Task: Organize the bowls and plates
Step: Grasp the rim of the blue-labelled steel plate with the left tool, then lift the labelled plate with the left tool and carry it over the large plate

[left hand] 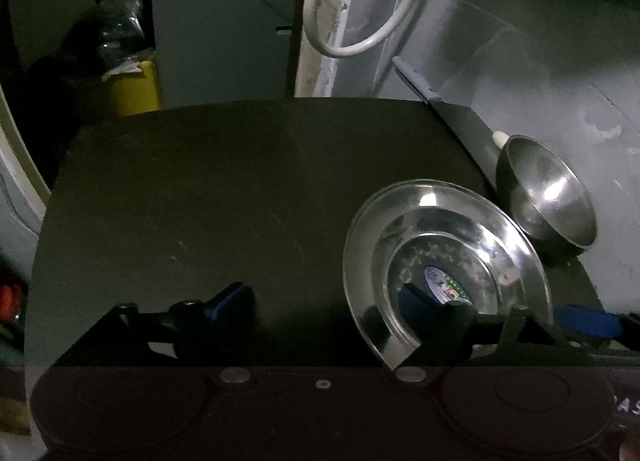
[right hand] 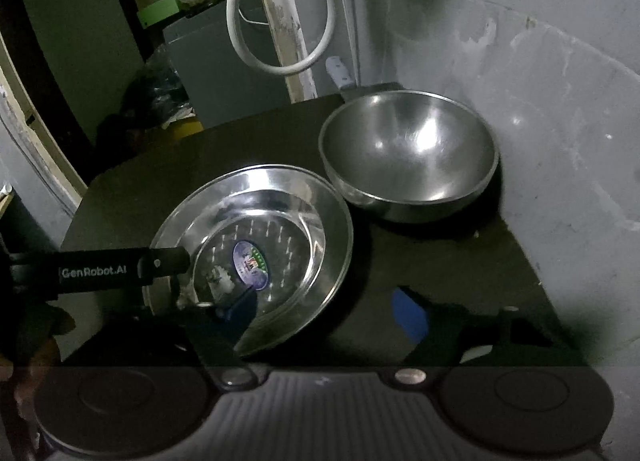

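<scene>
Now, starting at my left: my left gripper [left hand: 324, 301] hangs over the dark table [left hand: 200, 201] with its jaws spread, pinching nothing; the left blue finger is over bare tabletop and the right one reaches over the near rim of the steel plate [left hand: 444, 261]. That plate lies flat, a round sticker [right hand: 251, 257] at its centre. My right gripper [right hand: 324, 309] also has its jaws spread and empty, its left finger over the plate's near edge, its right one over bare table. Further right, just beside the plate, the steel bowl [right hand: 408, 153] sits upright against the grey wall [right hand: 560, 101], with a white looped cable [right hand: 276, 21] hanging behind.
</scene>
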Action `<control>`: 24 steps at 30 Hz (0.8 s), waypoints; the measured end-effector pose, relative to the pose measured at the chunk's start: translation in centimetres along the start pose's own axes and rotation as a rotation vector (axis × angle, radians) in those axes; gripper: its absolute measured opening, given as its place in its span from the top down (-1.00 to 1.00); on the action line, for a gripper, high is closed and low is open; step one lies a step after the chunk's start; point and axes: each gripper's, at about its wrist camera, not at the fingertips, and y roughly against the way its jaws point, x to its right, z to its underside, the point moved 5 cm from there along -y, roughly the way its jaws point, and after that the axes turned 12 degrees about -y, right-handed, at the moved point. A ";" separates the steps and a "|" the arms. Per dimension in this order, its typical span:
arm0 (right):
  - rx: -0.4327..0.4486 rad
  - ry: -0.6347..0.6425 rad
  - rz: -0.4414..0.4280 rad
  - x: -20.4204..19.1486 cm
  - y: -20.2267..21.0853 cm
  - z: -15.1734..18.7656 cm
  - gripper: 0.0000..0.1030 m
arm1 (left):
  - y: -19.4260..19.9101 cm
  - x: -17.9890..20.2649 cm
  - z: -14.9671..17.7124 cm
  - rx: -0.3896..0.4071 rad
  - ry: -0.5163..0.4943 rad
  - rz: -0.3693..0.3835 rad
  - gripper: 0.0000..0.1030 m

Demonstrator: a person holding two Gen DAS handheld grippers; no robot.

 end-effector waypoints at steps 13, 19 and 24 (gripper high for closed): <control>-0.023 -0.044 -0.044 0.2 -0.5 0.2 0.40 | 0.7 0.7 0.3 0.006 -0.032 0.090 0.23; -0.025 -0.045 -0.056 0.1 0.2 0.5 0.43 | 1.2 1.2 0.8 -0.005 -0.025 0.129 0.53; -0.014 -0.040 -0.064 -0.4 1.4 1.1 0.44 | 2.9 1.3 1.6 0.003 -0.042 0.129 0.53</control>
